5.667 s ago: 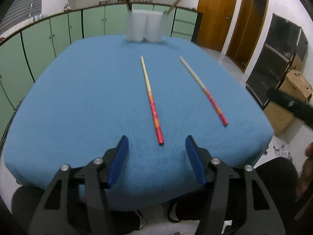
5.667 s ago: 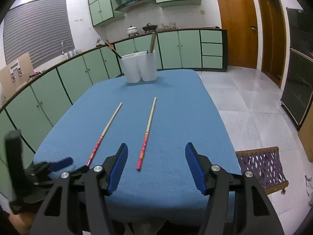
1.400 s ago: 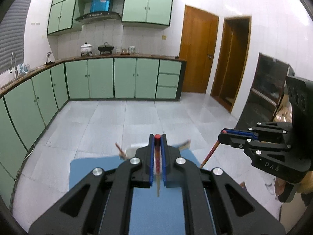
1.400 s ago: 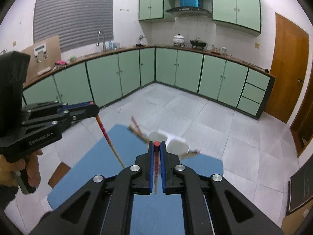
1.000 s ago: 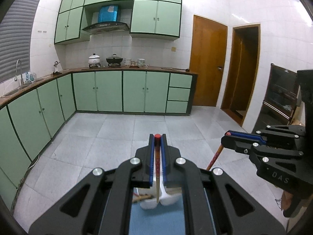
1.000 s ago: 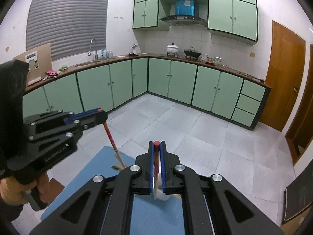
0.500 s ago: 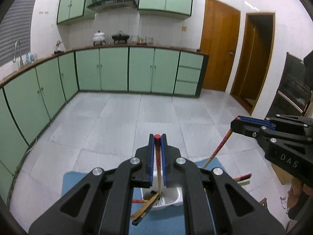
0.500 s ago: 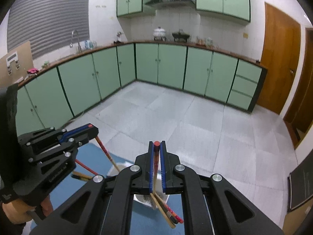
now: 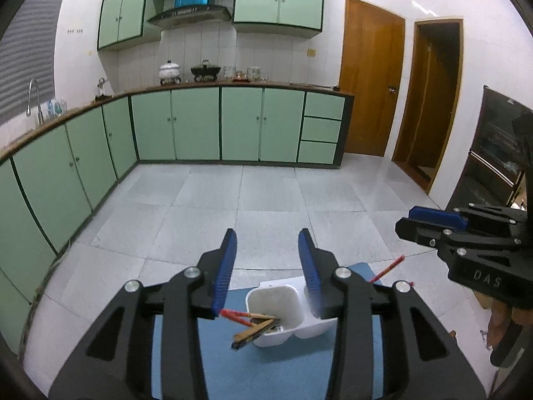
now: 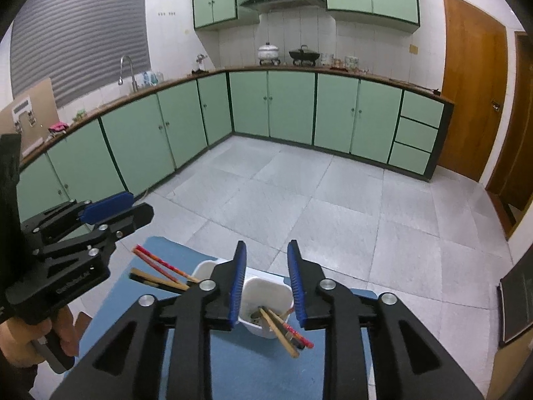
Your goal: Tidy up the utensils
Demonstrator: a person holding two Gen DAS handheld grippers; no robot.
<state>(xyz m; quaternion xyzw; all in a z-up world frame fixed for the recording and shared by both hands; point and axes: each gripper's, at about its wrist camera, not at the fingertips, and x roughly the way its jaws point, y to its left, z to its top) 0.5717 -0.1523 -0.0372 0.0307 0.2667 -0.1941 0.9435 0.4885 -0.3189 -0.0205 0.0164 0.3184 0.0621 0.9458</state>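
Observation:
A white two-cup utensil holder [image 9: 283,320] stands at the far end of the blue table [image 9: 233,370]. My left gripper [image 9: 266,266] is open and empty above its left cup, where a red chopstick [image 9: 236,315] and a wooden utensil [image 9: 253,331] lean out. My right gripper [image 10: 265,281] is open and empty above the right cup [image 10: 266,295], where a red chopstick [image 10: 296,332] and a wooden one [image 10: 278,331] lean. The left cup's chopsticks [image 10: 160,263] show beside it. Each gripper shows in the other's view: right [image 9: 433,221], left [image 10: 113,210].
The table's far edge lies just behind the holder, with grey tiled floor [image 9: 266,200] beyond. Green cabinets [image 10: 293,106] line the walls. Wooden doors [image 9: 369,83] stand at the right.
Both grippers have opened and let go of their chopsticks, which now stand in the holder's cups. Both cameras sit a little higher over the holder.

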